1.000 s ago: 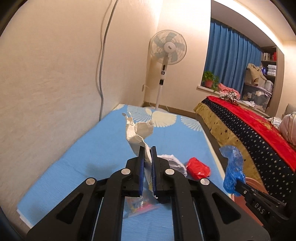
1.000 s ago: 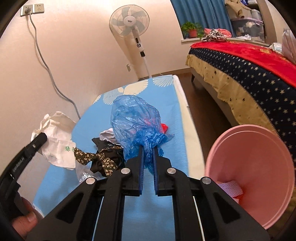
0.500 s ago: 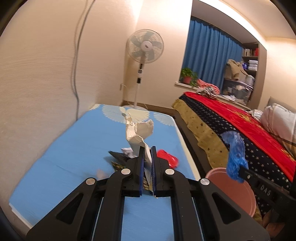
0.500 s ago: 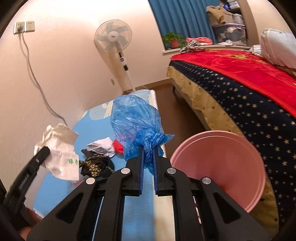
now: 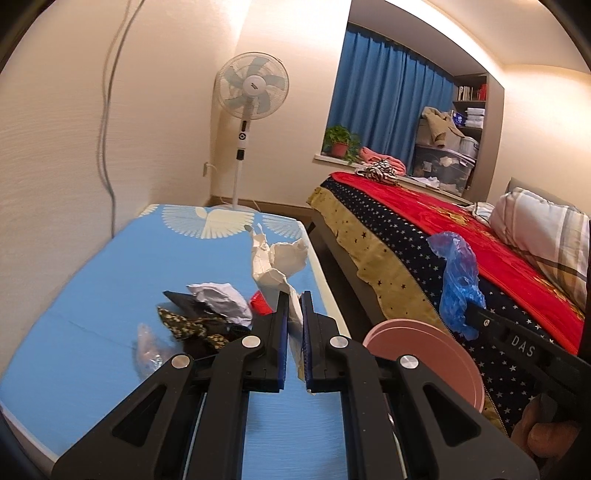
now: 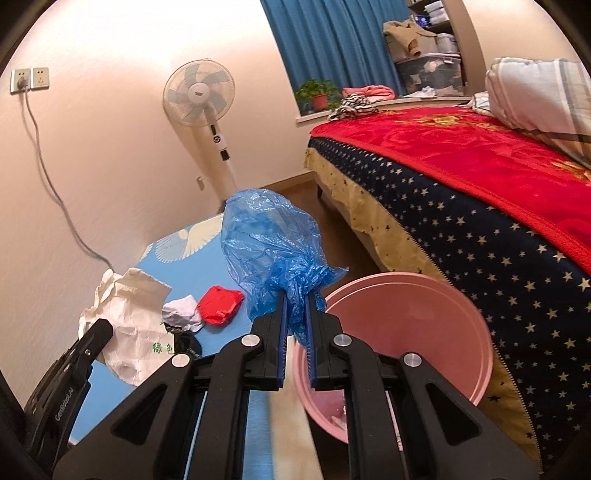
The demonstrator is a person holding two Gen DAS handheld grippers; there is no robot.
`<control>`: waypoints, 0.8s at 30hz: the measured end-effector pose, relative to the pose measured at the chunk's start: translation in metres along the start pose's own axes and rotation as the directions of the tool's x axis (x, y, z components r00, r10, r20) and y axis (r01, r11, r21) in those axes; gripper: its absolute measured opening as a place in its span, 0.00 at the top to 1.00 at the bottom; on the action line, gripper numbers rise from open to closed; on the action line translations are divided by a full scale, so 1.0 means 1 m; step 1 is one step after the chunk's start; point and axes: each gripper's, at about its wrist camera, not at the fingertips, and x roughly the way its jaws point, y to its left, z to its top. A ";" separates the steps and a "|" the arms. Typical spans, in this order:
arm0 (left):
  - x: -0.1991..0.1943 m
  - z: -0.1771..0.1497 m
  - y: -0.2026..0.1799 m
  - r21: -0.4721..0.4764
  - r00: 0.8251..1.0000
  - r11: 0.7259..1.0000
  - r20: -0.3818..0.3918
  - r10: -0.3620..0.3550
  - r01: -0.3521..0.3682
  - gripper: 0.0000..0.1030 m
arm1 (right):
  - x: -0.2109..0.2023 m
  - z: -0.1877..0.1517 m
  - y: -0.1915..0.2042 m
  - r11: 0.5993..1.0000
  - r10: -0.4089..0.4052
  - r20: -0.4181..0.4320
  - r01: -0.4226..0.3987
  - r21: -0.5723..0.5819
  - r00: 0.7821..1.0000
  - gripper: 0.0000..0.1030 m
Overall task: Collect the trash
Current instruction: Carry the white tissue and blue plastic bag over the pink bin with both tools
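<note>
Illumination is warm and moderately bright in both views. The source is a recessed strip at the ceiling point(image 5: 461, 33), which overexposes to white along the upper edge of the left wrist view. Walls carry an orange cast. Shadows are soft. Fisheye distortion bends the wall cable point(image 5: 107, 122) and the bed point(image 6: 461, 192); black vignetting fills all corners. The cable shows slight motion blur. The fan point(image 5: 253, 86) is moderately sharp. Screw heads on each claw show small glare spots.
</note>
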 end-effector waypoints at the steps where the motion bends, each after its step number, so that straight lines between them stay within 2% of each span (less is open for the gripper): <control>1: 0.002 0.000 -0.001 0.001 1.000 1.000 -0.002 -0.003 0.003 0.94 | 0.000 0.000 -0.001 1.000 -0.008 0.004 0.008 0.001 1.000 0.91; 12: 0.015 -0.005 -0.014 0.006 0.999 1.000 -0.016 -0.029 0.029 0.94 | 0.001 0.003 -0.020 0.995 -0.095 0.039 0.094 0.031 0.995 0.91; 24: 0.028 -0.009 -0.026 0.003 0.998 0.999 -0.034 -0.047 0.047 0.94 | 0.004 0.003 -0.031 0.988 -0.148 0.044 0.145 0.052 0.988 0.91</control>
